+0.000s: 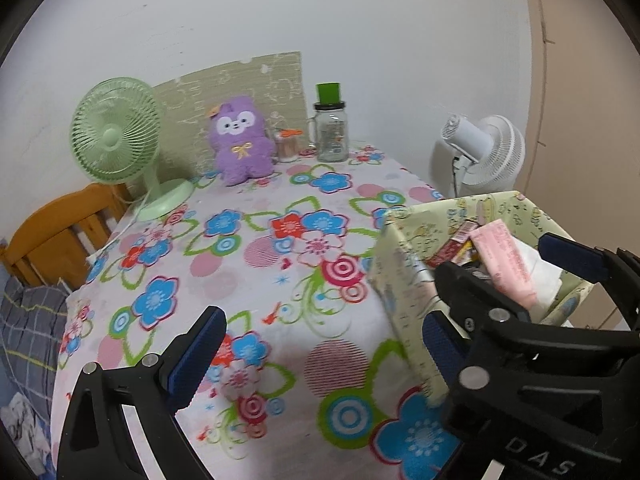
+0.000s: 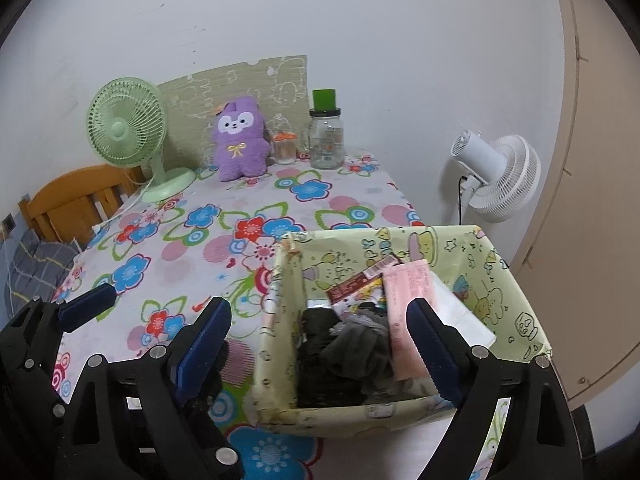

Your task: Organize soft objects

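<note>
The right hand-held gripper (image 2: 320, 344) was spread wide with nothing between its blue pads, hanging right over the near edge of the box (image 2: 472, 256), so the open top sat framed between its fingers. The left hand-held gripper (image 1: 320, 352) was wide open too and holding nothing; below it was just bare tablecloth, with the box's corner just beside its right finger.

The box was a soft-sided thing covered in pale yellow-green cartoon print, sitting at the near right corner of the table (image 2: 256, 200). Inside it, a clump of dark grey and black cloth (image 2: 352, 352) was bunched at the bottom. Leaning against the right side of that were a pink packet (image 2: 408, 292), something white behind it, and a red-labelled wrapper (image 2: 352, 286) poking up toward the back.

The table had a loud floral cloth, blue and red flowers with green loops. Well apart from the box, at the far edge by the wall, a purple plush toy (image 2: 239, 136) sat upright. A green desk fan (image 2: 128, 124) stood to its left, a small orange-lidded jar (image 2: 285, 148) was just beside it on the right, and then a glass jar with a green top (image 2: 326, 136). A white fan (image 2: 496, 176) stood off the table's right side.
</note>
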`<state>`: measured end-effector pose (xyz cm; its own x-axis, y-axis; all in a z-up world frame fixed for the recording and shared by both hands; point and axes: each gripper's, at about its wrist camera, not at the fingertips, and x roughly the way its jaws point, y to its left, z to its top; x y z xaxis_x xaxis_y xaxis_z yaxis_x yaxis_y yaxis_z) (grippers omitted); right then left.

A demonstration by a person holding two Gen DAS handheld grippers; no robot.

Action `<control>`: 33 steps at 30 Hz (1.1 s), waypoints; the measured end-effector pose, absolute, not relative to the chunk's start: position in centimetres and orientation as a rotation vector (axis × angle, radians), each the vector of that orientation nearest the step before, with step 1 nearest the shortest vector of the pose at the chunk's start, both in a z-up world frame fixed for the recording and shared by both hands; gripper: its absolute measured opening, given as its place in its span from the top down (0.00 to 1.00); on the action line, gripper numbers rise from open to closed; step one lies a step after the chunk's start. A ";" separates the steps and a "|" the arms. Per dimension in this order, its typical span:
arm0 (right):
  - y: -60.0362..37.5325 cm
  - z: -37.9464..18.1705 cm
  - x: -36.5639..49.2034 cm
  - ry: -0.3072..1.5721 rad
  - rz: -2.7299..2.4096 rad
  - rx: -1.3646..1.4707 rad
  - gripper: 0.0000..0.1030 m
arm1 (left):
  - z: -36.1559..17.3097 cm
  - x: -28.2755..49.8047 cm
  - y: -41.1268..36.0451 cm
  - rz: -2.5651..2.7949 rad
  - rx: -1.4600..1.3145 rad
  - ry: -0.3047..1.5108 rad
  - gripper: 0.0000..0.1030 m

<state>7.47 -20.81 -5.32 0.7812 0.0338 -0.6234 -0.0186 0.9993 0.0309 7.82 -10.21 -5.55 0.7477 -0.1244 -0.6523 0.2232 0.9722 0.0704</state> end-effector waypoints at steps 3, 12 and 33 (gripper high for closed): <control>-20.0 -5.2 7.2 0.671 0.036 0.019 0.11 | -5.5 7.5 -8.9 -0.167 0.139 0.698 0.03; -17.3 -5.0 6.2 0.665 0.045 -0.002 0.10 | -5.5 6.5 -5.1 -0.118 0.095 0.711 0.03; -13.9 -2.1 2.5 0.542 0.074 -0.036 0.03 | -3.6 2.8 1.5 0.006 0.056 0.620 0.00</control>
